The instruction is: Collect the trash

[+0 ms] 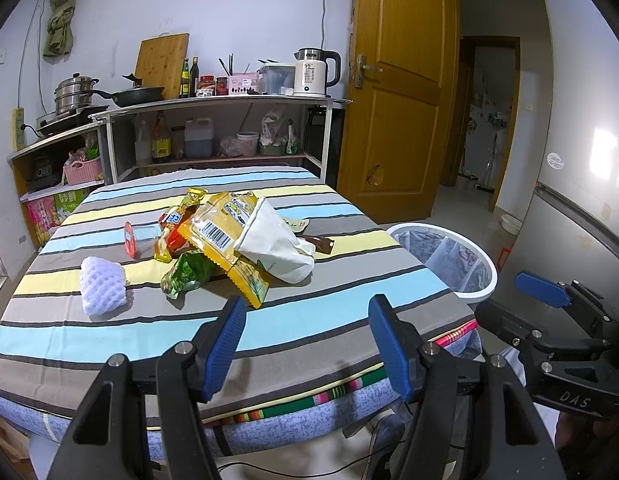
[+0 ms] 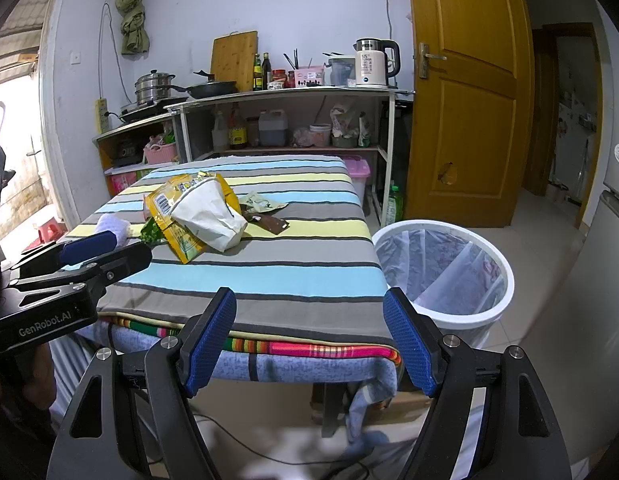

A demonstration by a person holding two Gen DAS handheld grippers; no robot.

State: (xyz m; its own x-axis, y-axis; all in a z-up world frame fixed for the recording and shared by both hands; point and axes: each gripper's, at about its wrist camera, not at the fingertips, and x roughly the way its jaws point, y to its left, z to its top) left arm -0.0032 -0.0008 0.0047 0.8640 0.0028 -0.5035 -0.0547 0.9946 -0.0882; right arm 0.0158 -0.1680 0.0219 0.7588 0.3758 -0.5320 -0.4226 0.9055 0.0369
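Your left claw (image 1: 307, 344) and right claw (image 2: 309, 340) both gape apart, holding nothing, near the desk (image 1: 309, 332) edge; the trash wrappers (image 1: 225, 236) lie piled mid-desk, the lined bin (image 2: 445, 272) beside it.

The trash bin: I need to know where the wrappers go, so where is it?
The trash bin stands on the floor off the right edge of the striped table, in front of the wooden door; both views show it.
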